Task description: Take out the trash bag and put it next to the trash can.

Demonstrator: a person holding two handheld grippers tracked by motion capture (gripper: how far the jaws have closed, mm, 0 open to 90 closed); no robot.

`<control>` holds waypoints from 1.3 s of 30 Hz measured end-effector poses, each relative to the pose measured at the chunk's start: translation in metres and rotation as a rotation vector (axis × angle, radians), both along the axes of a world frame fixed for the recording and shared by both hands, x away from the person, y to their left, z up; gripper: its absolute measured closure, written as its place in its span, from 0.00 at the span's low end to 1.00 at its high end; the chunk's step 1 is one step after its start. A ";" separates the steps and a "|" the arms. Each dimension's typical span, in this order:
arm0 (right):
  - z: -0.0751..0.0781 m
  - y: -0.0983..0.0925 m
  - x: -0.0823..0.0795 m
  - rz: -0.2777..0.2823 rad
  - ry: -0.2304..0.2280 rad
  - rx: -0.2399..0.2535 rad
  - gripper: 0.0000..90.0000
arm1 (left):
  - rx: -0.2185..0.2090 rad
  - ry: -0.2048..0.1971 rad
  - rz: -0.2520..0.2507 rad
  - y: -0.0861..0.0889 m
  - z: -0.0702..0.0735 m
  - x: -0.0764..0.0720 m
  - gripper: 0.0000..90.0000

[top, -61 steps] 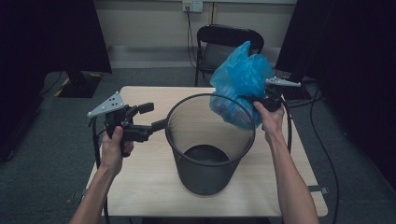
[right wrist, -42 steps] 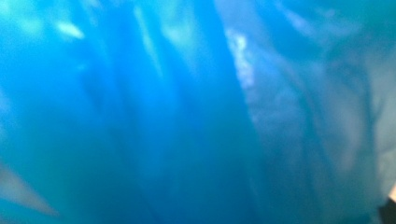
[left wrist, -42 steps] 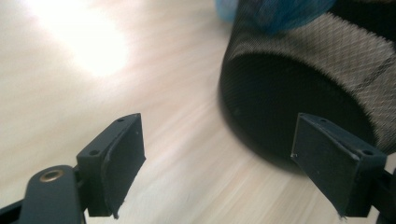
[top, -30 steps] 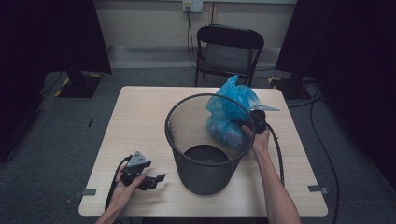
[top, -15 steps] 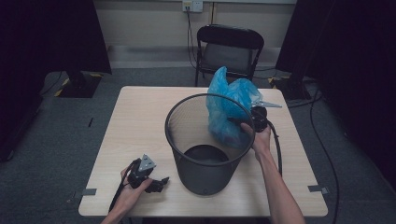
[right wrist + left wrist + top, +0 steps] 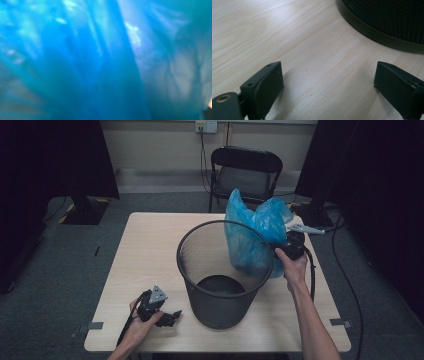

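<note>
**Two grippers, one blue bag at the rim of a bin**

One thin blue plastic bag is the thing being handled. It is translucent, crumpled and puffed up, with a peak rising above the far right rim of a black wire-mesh wastebasket. Part of it hangs inside the basket, where the mesh shows it darker; part bulges outside over the rim. The basket stands upright near the middle of a pale wooden table.

The right gripper sits at the bag's right side, just outside the rim, held in the person's right hand. Its jaws have just been closing and are pressed together on the plastic. In the right gripper view the bag is a blue blur of folds, so the jaws and the exact pinch point cannot be made out.

The left gripper rests low on the table near its front left, well apart from the bag, held in the left hand. In the left gripper view its jaws stand spread wide with bare wood between them, and the basket's base is cut off at the top right.

A black folding chair stands behind the table.
</note>
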State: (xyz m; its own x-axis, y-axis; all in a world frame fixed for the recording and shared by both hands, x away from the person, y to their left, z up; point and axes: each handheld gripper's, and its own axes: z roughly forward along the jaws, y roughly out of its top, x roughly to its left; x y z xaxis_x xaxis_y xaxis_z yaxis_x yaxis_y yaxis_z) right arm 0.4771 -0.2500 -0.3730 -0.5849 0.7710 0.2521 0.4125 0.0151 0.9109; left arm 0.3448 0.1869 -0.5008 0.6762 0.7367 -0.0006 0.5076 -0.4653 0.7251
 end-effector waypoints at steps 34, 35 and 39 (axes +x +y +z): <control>-0.006 0.004 -0.023 0.033 0.011 0.000 0.99 | -0.003 0.003 -0.009 -0.002 -0.001 0.001 0.06; 0.000 0.009 -0.019 0.038 -0.019 0.023 0.99 | -0.003 0.003 -0.008 -0.001 -0.001 0.001 0.06; 0.008 0.030 -0.007 0.037 -0.056 0.063 0.69 | -0.002 0.003 -0.009 -0.001 -0.001 0.001 0.06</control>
State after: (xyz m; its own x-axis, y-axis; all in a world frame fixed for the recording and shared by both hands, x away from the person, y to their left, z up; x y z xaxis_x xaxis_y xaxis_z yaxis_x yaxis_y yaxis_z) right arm 0.4705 -0.2204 -0.3651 -0.6269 0.7324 0.2657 0.3612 -0.0291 0.9321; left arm 0.3455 0.1854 -0.5014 0.6825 0.7309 -0.0048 0.5061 -0.4678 0.7246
